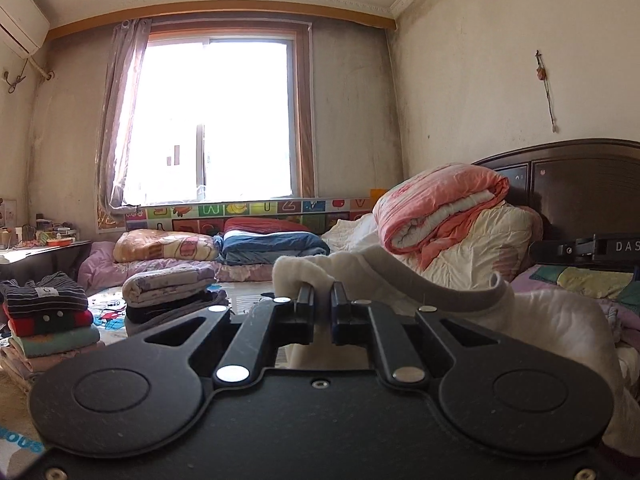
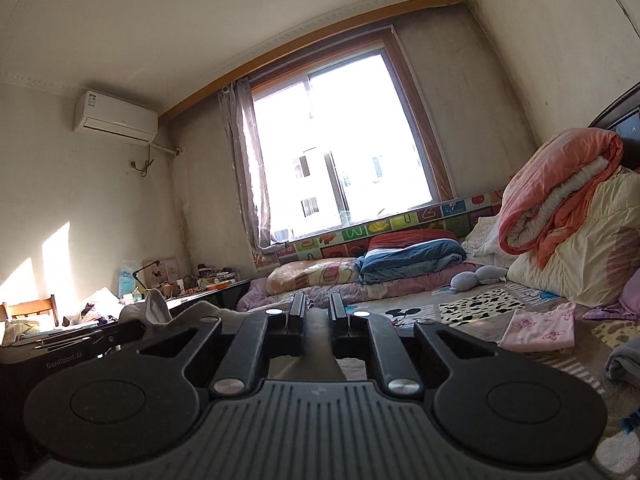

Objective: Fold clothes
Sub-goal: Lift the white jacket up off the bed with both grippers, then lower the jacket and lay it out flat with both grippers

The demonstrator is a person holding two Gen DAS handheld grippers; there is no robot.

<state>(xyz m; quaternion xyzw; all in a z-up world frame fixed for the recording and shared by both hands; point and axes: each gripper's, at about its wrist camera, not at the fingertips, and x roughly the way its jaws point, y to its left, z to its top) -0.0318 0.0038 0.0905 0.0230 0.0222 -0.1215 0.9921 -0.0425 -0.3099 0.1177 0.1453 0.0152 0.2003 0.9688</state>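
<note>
The white garment (image 1: 440, 300) is dropping behind the left gripper (image 1: 322, 294), its lower part hidden. Between the right gripper (image 2: 318, 308) fingers a blurred strip of cloth (image 2: 319, 336) is showing (garment unclear). The headboard (image 1: 580, 192) is running off frame.

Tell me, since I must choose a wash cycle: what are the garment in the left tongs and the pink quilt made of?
Garment: seemingly soft cream fleece, matte and fuzzy, with a grey collar band. Pink quilt: probably padded cotton or polyester, slightly shiny, crinkled.

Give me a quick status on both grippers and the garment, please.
Left gripper shut on white garment. Right gripper shut on same garment, lifted. Nothing blocking.
</note>
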